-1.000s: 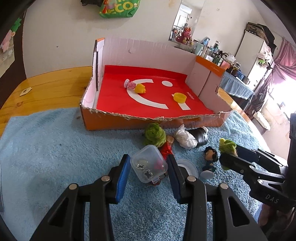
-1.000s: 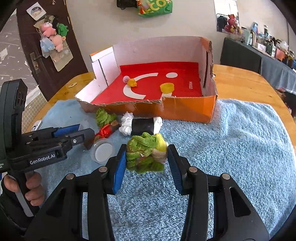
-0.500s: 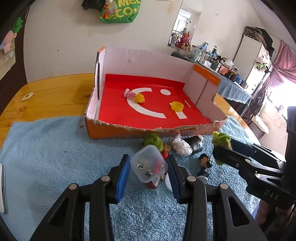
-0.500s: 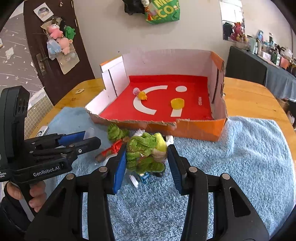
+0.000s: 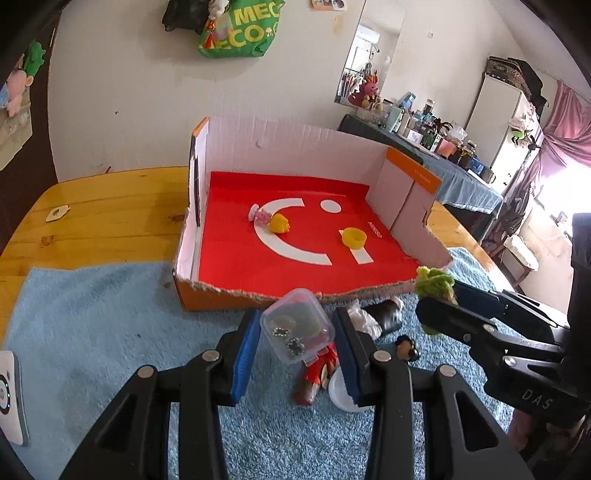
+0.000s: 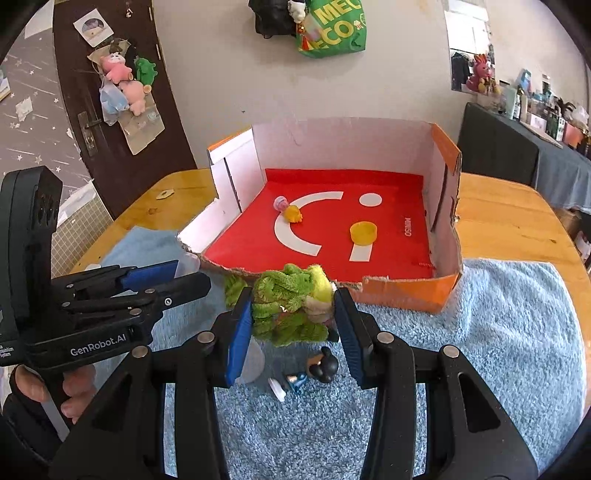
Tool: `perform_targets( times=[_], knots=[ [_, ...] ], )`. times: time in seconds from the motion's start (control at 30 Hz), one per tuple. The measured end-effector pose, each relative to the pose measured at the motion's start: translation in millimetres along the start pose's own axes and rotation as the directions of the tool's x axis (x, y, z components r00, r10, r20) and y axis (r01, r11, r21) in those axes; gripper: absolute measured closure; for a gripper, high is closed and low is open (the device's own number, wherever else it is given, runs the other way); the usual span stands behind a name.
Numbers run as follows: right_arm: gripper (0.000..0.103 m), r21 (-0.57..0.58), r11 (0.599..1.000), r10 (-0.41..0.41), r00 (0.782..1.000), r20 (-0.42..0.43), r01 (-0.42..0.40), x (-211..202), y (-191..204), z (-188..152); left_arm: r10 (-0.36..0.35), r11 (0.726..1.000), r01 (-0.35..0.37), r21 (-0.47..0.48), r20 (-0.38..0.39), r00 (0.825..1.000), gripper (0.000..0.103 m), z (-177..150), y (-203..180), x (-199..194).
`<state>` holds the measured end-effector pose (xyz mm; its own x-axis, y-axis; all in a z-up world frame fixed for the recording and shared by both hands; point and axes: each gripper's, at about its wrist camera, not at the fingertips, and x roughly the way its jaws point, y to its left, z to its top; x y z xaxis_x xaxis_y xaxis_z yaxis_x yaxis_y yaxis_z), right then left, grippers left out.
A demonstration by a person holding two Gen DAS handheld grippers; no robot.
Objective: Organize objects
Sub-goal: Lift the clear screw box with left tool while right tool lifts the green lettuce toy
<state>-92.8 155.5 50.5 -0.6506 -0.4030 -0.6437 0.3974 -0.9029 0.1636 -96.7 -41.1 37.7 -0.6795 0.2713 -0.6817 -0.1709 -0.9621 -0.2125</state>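
Both loads are up off the towel [image 5: 92,332]: left jaws grip the tub [image 5: 295,330], right jaws the plush [image 6: 291,306]; box [image 6: 402,295] lip ahead.

Honey-coloured wooden table [image 5: 96,218] under a fluffy blue towel [image 6: 517,332]. Above, on the pale wall, a green shopping bag with yellow lettering [image 5: 240,33], hung beside something black. To one side, a dark brown door [image 6: 85,122] with pink and green plush toys [image 6: 125,81] pinned to it and a metal handle [image 6: 88,125]. Farther back, a dark-clothed sideboard crowded with bottles and jars [image 5: 424,129], a red plush toy [image 5: 367,86] at its near end, a white cabinet [image 5: 506,122], a pink curtain [image 5: 561,125].
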Motion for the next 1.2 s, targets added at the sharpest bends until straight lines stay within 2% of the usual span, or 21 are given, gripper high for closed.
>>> perform_targets(
  times=[0.67,1.2],
  knots=[
    [0.062,-0.004,1.000,-0.004,1.000,-0.008,0.004,19,-14,36,0.013,1.000,-0.013,0.006,-0.008,1.000,0.061,41,0,22],
    [0.062,0.017,0.998,-0.052,0.994,-0.099,0.054,53,-33,43,0.037,0.999,-0.036,0.017,-0.088,0.995,0.061,54,5,60]
  ],
)
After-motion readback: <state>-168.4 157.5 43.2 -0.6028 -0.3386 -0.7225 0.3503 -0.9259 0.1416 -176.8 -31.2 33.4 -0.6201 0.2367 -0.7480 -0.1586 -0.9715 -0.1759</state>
